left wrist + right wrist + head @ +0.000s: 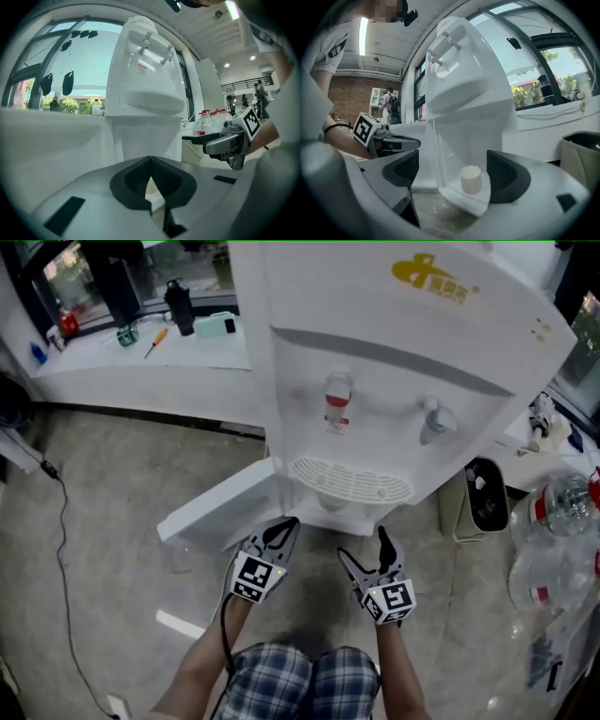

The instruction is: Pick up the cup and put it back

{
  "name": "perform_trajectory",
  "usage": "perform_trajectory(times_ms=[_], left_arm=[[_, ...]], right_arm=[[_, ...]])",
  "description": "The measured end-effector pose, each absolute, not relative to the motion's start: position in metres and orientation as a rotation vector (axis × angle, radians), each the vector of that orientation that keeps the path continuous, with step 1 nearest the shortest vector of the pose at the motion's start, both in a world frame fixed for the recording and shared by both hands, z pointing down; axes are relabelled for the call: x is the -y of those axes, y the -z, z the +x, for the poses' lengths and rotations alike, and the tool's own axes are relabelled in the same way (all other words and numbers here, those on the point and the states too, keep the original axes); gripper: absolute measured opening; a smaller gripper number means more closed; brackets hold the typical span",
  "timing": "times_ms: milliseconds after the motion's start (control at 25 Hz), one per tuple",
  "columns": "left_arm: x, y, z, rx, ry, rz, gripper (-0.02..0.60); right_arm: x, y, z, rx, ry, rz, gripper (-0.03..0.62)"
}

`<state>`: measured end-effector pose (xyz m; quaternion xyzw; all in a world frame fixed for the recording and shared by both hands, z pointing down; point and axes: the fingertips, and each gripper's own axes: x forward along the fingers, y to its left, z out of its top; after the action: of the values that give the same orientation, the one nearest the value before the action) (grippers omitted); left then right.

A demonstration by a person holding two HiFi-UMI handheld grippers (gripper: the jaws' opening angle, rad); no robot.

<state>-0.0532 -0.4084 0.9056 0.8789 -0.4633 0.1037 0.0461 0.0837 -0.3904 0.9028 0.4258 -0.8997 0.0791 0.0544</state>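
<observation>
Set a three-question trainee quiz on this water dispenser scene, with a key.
1. True or false: the left gripper has its jaws together, with nothing between them.
2. The cup stands: A) on a low ledge of the water dispenser; B) on the floor beside the bin; C) on the windowsill.
3. Fill in: the right gripper has its jaws ____, with the cup ahead of them, not gripped.
Key: 1 true; 2 A; 3 apart.
</observation>
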Motion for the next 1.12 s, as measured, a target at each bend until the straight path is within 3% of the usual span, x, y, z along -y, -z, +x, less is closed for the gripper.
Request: perform_trajectory(times_ms=[320,1120], left_arm=[[0.424,-0.950,-0.051,1.425,-0.300,2.723,0.025],[0.434,-0.971,-0.048,1.423,-0.308,2.708,0.025]], right_arm=[[0.405,-0.958,0.080,2.748,-0.210,1.270,0.449],[0.479,-1.018,0.045,2.633,-0.223,1.284,0.458]])
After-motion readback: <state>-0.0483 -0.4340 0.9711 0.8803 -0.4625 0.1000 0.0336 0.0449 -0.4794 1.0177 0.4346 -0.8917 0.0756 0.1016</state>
